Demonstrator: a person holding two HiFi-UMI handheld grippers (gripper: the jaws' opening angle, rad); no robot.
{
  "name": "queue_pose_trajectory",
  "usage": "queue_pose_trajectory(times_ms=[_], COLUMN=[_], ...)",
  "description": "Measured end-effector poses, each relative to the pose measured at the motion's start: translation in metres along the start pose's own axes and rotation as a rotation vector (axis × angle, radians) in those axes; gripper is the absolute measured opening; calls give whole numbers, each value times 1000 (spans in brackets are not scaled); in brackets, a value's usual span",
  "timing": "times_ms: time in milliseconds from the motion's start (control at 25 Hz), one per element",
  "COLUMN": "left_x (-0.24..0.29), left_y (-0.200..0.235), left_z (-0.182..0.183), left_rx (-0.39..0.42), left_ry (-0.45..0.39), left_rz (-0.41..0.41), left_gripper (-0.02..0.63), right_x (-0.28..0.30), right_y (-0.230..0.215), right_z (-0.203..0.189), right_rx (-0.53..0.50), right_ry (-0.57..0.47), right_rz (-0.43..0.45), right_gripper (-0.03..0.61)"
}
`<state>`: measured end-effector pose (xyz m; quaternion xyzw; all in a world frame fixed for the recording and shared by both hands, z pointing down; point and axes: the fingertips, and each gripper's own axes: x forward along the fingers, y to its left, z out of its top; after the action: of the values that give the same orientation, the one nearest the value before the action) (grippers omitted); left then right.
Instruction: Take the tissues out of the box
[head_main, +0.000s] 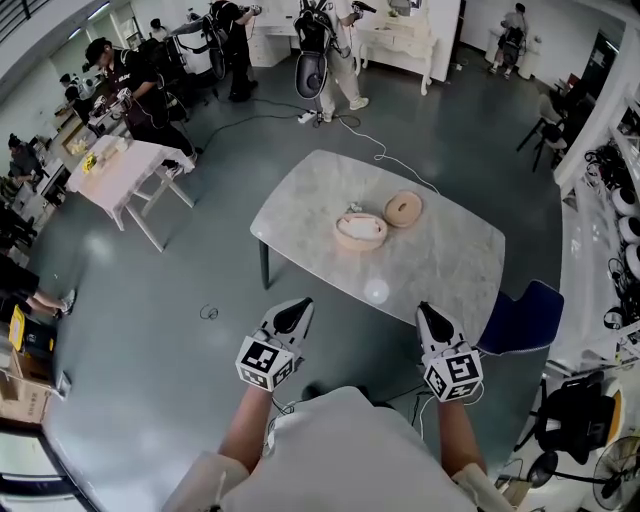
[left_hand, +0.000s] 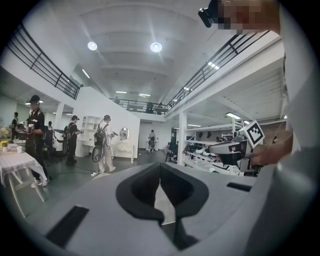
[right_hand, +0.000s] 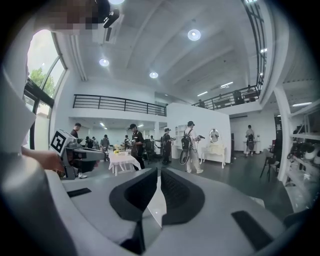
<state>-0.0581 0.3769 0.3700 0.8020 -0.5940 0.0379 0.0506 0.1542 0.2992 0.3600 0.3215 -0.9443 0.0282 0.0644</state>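
On the marble table (head_main: 440, 270), near its middle, sits a round cream box (head_main: 360, 231) with the top off. Its lid (head_main: 403, 208), a tan disc with a small central hole, lies flat just beside it at the far right and looks to be touching its rim. Box interior: pale, uniform fill level with the rim; individual tissues cannot be made out from the head view. A small white item sits at the box's far rim; it is too small to identify.

Left gripper (head_main: 292, 316): held close to the body, short of the table's near edge and well apart from the box. Fingers (left_hand: 142, 192) pressed together, nothing between them.

Right gripper (head_main: 434, 322): beside the left one, over the table's near edge, also well apart from the box. Its fingers meet with only a thin slit showing, and hold nothing.

A blue chair (head_main: 525, 318) stands at the table's right corner.
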Motion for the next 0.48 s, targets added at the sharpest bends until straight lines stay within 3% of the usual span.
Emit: queue_pose_trajectory(times_ms=[480], left_x=[18], left_y=[-22], left_z=[-4], left_rx=[-9], left_ry=[-7], left_rz=[39], left_gripper=[49], right_x=[3], right_y=[-20], right_z=[-13], right_rx=[-59], right_ry=[35], right_rz=[61], right_gripper=[46])
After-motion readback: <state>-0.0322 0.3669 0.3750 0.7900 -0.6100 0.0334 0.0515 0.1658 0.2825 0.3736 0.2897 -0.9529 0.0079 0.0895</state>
